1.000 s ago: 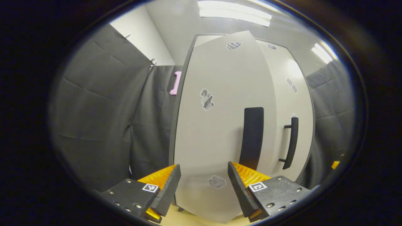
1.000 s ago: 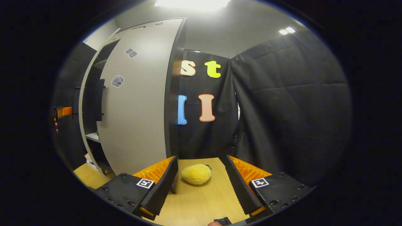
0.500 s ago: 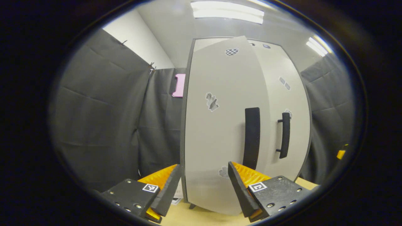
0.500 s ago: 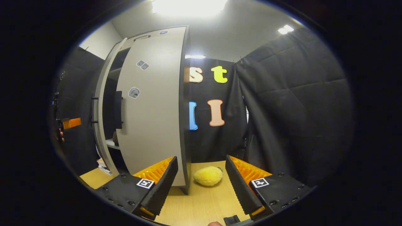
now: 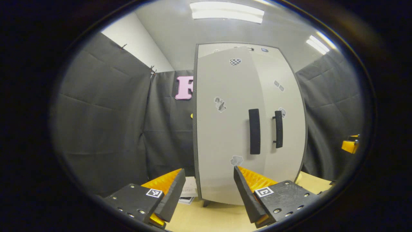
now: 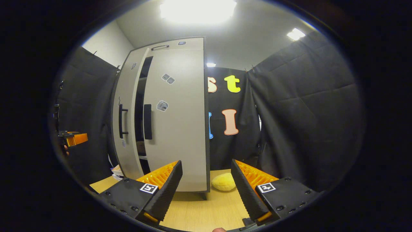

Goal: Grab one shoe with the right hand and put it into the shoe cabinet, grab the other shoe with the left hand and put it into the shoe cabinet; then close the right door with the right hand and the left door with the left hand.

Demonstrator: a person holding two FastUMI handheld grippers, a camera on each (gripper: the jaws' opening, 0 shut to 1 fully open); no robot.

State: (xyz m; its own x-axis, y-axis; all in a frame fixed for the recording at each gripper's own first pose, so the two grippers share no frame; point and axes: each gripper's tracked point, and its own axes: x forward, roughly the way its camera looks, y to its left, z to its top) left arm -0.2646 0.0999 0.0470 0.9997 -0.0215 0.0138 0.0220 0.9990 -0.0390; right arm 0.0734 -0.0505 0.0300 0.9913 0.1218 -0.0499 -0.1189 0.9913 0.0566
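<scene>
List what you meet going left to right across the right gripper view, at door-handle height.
Left tongs → left door handle → dark gap → right door handle → right door → black cloth.

A recording booth set up like a bit of a home: black cloth (image 6: 299, 106) hangs as walls on every side, strip lights (image 5: 227, 11) glow at 12 o'clock, and a pale two-door cabinet (image 5: 225, 135) stands on a wood-grain floor (image 6: 206, 209).

left tool (image 5: 209, 190): fingers spread, empty | right tool (image 6: 206, 188): fingers spread, empty
</scene>
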